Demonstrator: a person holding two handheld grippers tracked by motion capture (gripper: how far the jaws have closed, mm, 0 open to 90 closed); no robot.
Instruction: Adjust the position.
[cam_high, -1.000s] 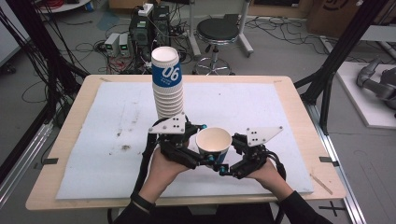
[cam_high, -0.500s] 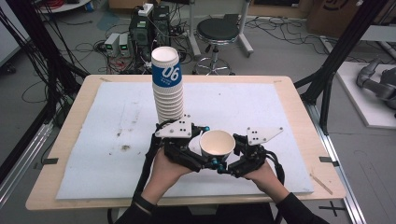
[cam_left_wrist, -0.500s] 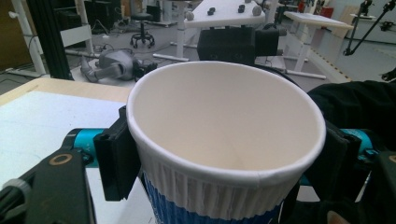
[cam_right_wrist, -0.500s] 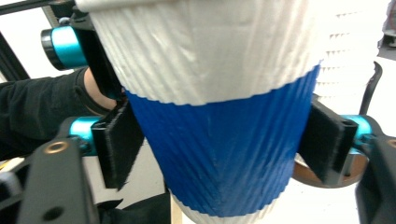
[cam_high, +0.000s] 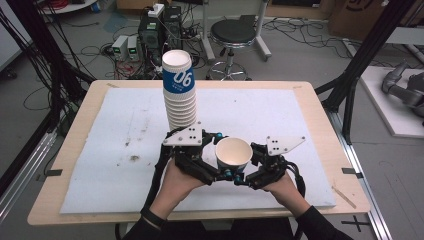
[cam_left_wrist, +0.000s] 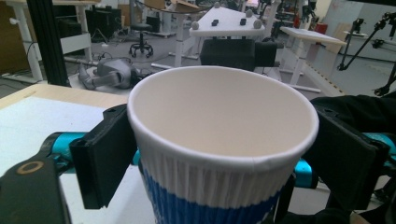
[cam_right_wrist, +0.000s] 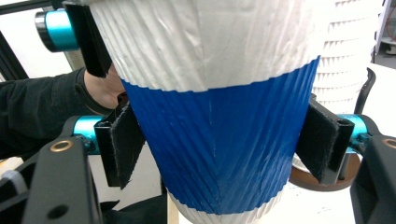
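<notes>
A white paper cup with a blue band is held upright above the table between both grippers. My left gripper reaches it from the left. Its jaws have just been opening, and its pads flank the rim of the cup without visibly pressing. My right gripper comes in from the right. Its jaws have just been closing, and its pads press on the blue band of the cup. A tall stack of the same cups stands just behind the left gripper.
A white mat covers most of the wooden table, with a few dark specks at its left. The cup stack rises close behind the held cup. A stool, cables and boxes stand on the floor beyond the table's far edge.
The cup has shifted slightly to the right between the two grippers. Both hands have stayed where they were.
</notes>
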